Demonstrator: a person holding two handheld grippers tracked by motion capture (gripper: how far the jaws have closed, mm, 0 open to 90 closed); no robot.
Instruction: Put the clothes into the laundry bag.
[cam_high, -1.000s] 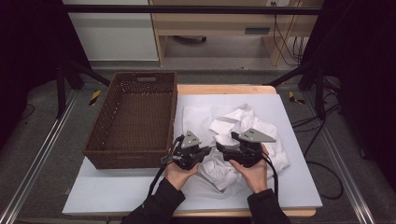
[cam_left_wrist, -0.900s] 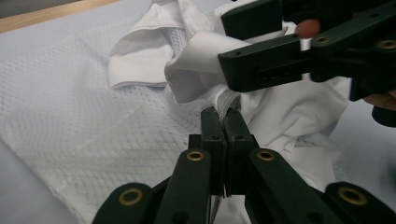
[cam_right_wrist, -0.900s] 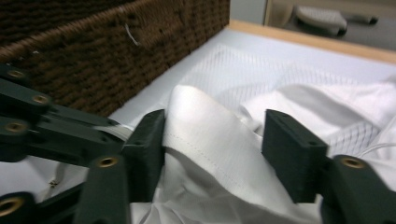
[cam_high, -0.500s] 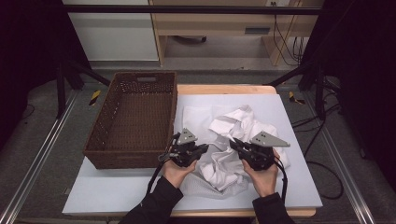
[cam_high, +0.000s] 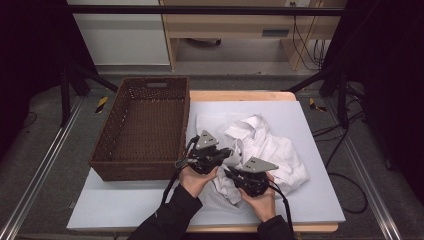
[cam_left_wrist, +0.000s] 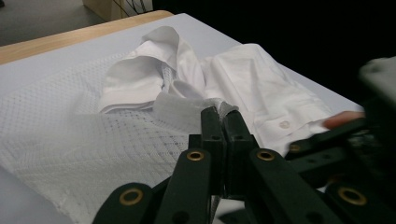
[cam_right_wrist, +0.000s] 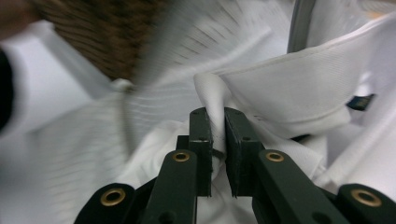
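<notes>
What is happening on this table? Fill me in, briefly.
A person at the table is handling white clothing with a hand-held tool in each hand. The left tool is shut on a fold of mesh-like fabric; the right tool, whose jaws have just been closing, now pinches a white fold near a shirt collar. The garments lie crumpled on the pale mat, and the brown wicker basket beside them holds nothing yet.
</notes>
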